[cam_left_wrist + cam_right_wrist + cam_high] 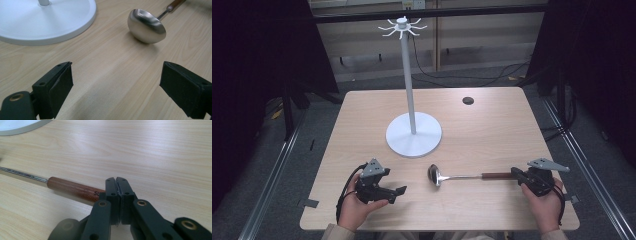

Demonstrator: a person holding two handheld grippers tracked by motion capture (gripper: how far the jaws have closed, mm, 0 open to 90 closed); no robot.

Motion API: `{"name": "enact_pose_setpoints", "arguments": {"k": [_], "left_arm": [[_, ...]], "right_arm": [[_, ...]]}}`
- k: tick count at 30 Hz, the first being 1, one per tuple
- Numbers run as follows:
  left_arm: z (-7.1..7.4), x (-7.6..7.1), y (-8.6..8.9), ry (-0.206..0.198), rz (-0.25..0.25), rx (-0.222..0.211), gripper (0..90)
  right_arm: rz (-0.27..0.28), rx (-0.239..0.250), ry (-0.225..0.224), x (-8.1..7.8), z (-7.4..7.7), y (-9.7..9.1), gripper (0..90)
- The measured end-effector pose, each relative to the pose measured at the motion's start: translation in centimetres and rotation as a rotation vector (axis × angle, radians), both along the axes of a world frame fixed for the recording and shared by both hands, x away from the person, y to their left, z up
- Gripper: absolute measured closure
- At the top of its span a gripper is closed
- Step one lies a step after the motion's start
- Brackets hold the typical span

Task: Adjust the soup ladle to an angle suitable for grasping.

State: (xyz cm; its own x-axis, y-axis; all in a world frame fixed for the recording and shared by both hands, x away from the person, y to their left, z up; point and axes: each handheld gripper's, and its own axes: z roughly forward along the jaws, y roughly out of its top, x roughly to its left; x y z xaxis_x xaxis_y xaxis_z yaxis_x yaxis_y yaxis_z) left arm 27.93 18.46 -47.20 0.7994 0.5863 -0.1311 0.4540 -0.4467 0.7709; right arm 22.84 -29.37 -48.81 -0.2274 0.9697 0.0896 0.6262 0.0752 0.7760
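Gripping nothing, the left gripper (pixel 116 82) has jaws wide apart, the ladle (pixel 147 25) lying beyond them; the right gripper (pixel 117 195) has jaws pressed together beside its wooden handle (pixel 72 188).

A light wood-grain table (pixel 492 130) stands on a grey floor (pixel 319 130). Near its far right edge sits a small round dark spot (pixel 468 100), probably a cable grommet, though it is too small to be sure. Metal floor rails run along both sides, one at the left (pixel 267 185) and one at the right (pixel 592 175). Black curtains hang at the left (pixel 262 50) and at the right (pixel 597 50). Beyond the table, black cables (pixel 492 75) trail over the floor in front of a pale wall panel (pixel 362 45). A dark horizontal bar (pixel 437 14) crosses the top. A small grey tab (pixel 309 203) lies on the floor just beside the table's near left corner.
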Motion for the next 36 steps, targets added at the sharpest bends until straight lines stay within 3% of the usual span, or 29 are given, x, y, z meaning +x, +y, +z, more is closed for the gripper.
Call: {"name": "enact_pose_setpoints", "arguments": {"k": [8,19,24,30,31,36], "left_arm": [[-0.2,0.2,-0.3,-0.001,-0.005,-0.007,11.3],[0.1,0.7,-0.4,-0.001,-0.008,-0.014,11.4],[-0.1,0.9,-0.7,0.002,-0.021,-0.009,11.5],[-0.1,0.9,-0.8,0.001,-0.021,-0.013,11.5],[0.0,0.9,-0.9,-0.003,-0.026,-0.007,11.6],[0.1,0.8,-1.2,-0.003,-0.035,-0.012,11.6]], "right_arm": [[-0.012,-0.016,0.012,0.2,-0.3,-0.2,90.0],[-0.086,-0.033,0.006,0.1,-0.4,-1.3,90.0],[-0.124,-0.01,-0.017,-0.4,0.1,-2.3,90.0],[-0.095,0.01,0.022,-1.2,-0.3,-1.8,90.0],[-0.098,-0.012,0.039,-1.4,-0.4,-1.7,90.0],[-0.117,-0.036,0.062,-0.9,-1.1,-1.6,89.7]]}}
